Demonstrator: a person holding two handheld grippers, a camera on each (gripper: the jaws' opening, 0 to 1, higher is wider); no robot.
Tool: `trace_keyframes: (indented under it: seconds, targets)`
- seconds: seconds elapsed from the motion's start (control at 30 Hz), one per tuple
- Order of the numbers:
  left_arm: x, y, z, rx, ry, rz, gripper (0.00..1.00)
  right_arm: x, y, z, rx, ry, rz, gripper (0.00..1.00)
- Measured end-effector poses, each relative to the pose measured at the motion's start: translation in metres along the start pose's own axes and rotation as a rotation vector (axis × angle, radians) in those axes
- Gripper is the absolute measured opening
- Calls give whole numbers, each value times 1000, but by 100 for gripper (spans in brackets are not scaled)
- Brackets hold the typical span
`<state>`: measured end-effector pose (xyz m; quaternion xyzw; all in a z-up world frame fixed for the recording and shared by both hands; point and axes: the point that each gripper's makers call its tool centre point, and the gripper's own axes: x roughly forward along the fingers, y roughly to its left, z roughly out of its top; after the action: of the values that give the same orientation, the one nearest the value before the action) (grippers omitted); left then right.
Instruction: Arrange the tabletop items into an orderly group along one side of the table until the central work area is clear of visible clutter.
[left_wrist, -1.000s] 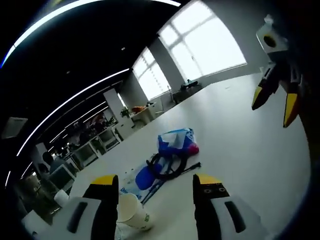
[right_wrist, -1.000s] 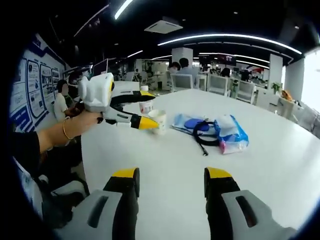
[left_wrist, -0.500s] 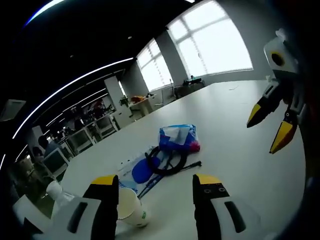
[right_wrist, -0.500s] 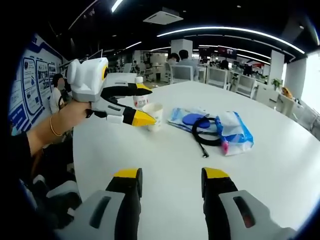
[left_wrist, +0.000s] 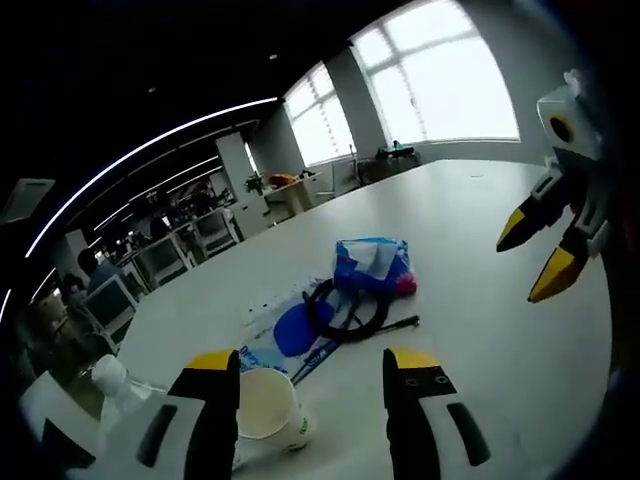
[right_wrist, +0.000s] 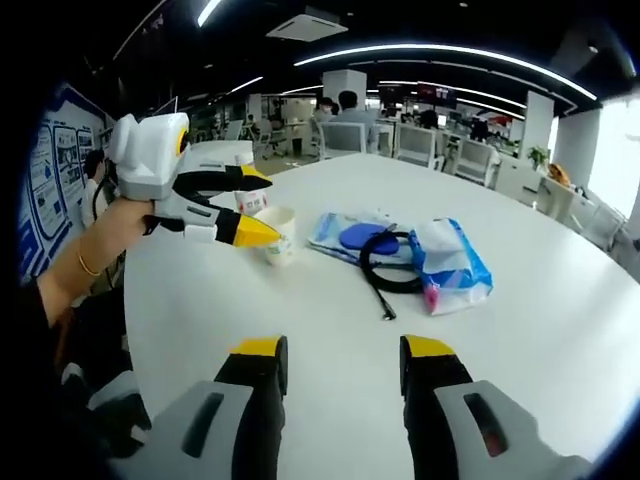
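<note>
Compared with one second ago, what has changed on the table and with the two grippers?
The left gripper has closed in on the paper cup, open jaws level with it, nothing gripped. The right gripper stays open and empty. Cup, black cable and blue packets have not moved.

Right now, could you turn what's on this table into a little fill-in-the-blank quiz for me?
1. The left gripper reaches toward a white paper ____.
2. The black cable lies coiled between the flat blue packet and the blue ____ of wipes.
3. The right gripper has its jaws ____ with nothing between them.
4. The table top is coloured ____.

Missing words: cup; pack; open; white
</note>
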<state>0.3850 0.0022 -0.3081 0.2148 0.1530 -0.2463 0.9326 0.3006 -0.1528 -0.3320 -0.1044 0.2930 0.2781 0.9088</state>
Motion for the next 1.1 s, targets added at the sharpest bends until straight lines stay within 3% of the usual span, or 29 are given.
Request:
trace_keyframes:
  seconds: [0.13, 0.3, 0.4, 0.5, 0.67, 0.8, 0.87, 0.97, 1.03, 1.1]
  targets:
    - [2, 0, 8, -5, 1, -9, 57, 5, 0, 3, 36, 6, 14, 44]
    - [12, -3, 9, -27, 39, -31, 57, 23, 7, 14, 199, 12, 124, 43]
    - [22, -4, 5, -30, 77, -50, 55, 32, -1, 16, 253, 24, 124, 42]
    - [31, -9, -9, -68, 170, -91, 55, 47, -10, 21, 300, 43, 113, 42]
    - [41, -5, -4, -100, 169, -81, 55, 63, -22, 19, 351, 85, 85, 40]
    - [47, 2, 3, -117, 165, -67, 54, 73, -26, 21, 435, 96, 98, 40]
    - [50, -1, 1, -155, 182, -92, 54, 79, -27, 23, 463, 88, 116, 40]
    - [55, -6, -9, -237, 261, -116, 54, 84, -29, 25, 511, 76, 131, 40]
    - [43, -21, -24, -232, 351, -132, 54, 90, -36, 22, 541, 82, 105, 40]
    - [53, -20, -17, -229, 353, -132, 53, 96, -41, 19, 563, 93, 86, 40]
